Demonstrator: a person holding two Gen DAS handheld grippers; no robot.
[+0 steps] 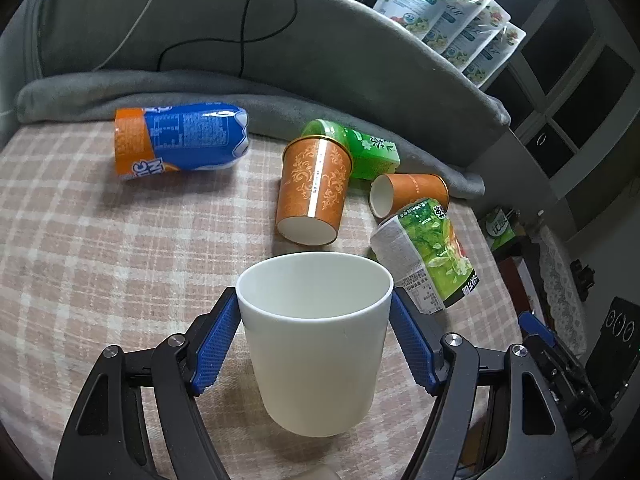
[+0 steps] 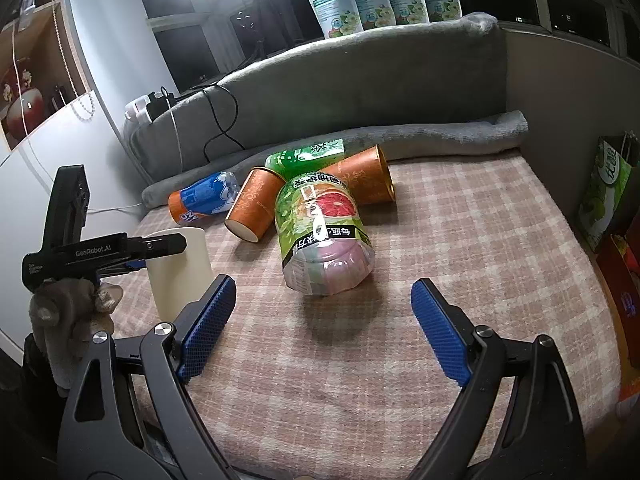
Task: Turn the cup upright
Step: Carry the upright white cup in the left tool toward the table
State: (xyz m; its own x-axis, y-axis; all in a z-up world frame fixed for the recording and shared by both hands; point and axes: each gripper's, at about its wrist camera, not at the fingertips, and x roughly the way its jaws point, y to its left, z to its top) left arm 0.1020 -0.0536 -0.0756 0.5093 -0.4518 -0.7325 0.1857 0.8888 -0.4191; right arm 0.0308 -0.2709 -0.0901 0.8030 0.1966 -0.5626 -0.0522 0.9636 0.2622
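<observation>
1. The white cup (image 1: 316, 340) stands upright, mouth up, on the near part of the plaid surface (image 1: 100, 248), between the blue pads of the left claw (image 1: 316, 344).
2. The left claw's pads sit at the cup's rim on both sides; the left pad looks to touch it, but I cannot tell whether the claw truly grips the cup or only brackets it.
3. From the right wrist view the same cup (image 2: 180, 272) shows at the left, with the left claw's black body (image 2: 100, 254) and a gloved hand (image 2: 68, 312) beside it.
4. The right claw (image 2: 322, 308) is released, pads wide apart, holding nothing.
5. Beyond it a green grapefruit-label bottle (image 2: 324, 236) lies on its side.
6. Farther off lie two orange paper cups (image 1: 312, 192), (image 1: 408, 194), a green tea bottle (image 1: 368, 152) and an orange-and-blue bottle (image 1: 180, 140).
7. A grey blanket roll (image 1: 120, 92) runs along the far edge.
</observation>
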